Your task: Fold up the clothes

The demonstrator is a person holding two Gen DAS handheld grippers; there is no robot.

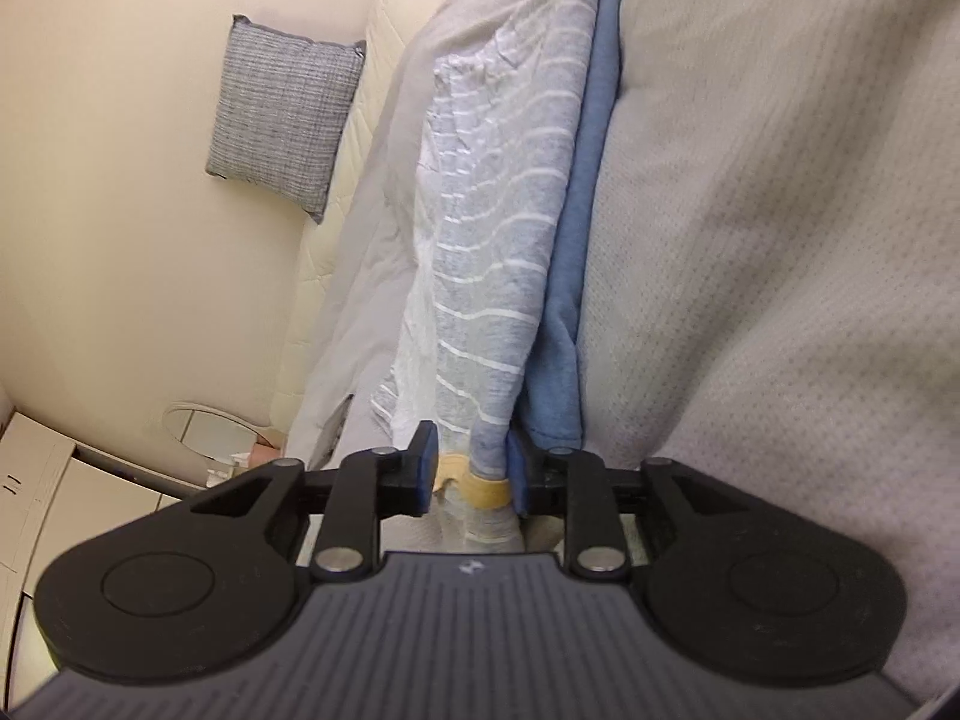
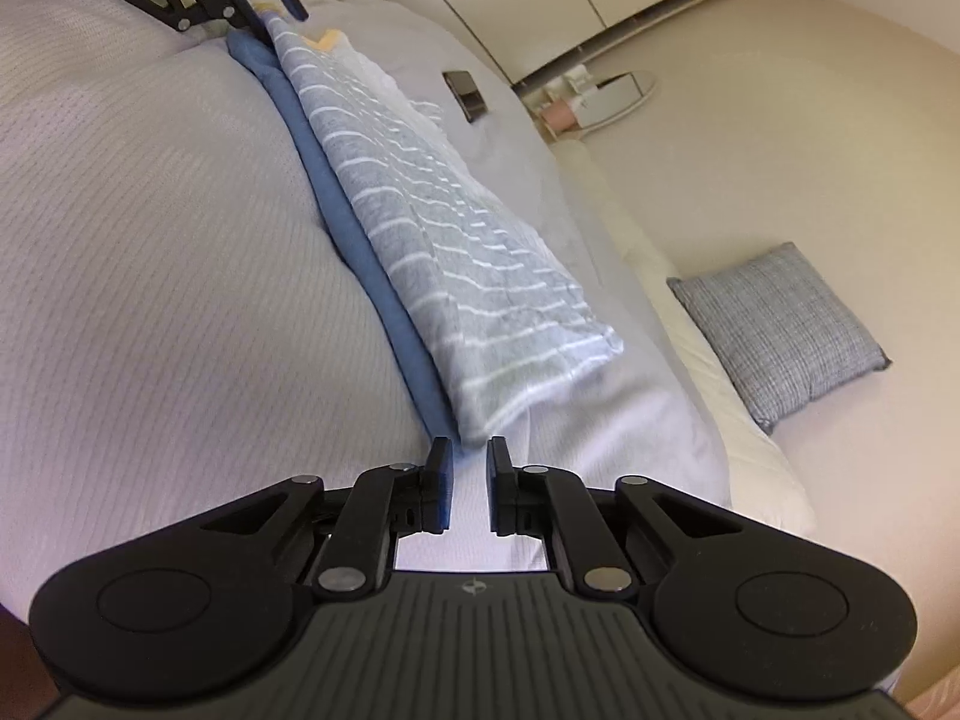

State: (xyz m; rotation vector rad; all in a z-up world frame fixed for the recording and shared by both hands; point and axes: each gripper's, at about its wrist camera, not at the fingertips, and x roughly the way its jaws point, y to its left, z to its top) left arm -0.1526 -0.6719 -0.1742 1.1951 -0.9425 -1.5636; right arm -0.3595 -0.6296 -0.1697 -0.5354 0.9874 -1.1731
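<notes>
The grey cotton garment with thin white stripes point(image 2: 432, 240) lies folded into 1 long strip on the pale textured bedspread point(image 2: 150, 270), over a blue garment point(image 2: 366, 264). In the right wrist view its long axis runs from lower centre to upper left. The right gripper point(image 2: 468, 492) sits just short of the near end, jaws narrowly apart, empty. The left gripper point(image 1: 471, 471) brackets the far, yellow-trimmed end, jaws partly apart, only the right pad touching cloth.

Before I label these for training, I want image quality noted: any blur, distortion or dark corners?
Left wrist view: heavy fisheye bending, black vignette at the corners, soft warm light, striped garment reasonably sharp. Right wrist view: same barrel distortion, grey pillow and wall curve; no strong glare in either.
</notes>
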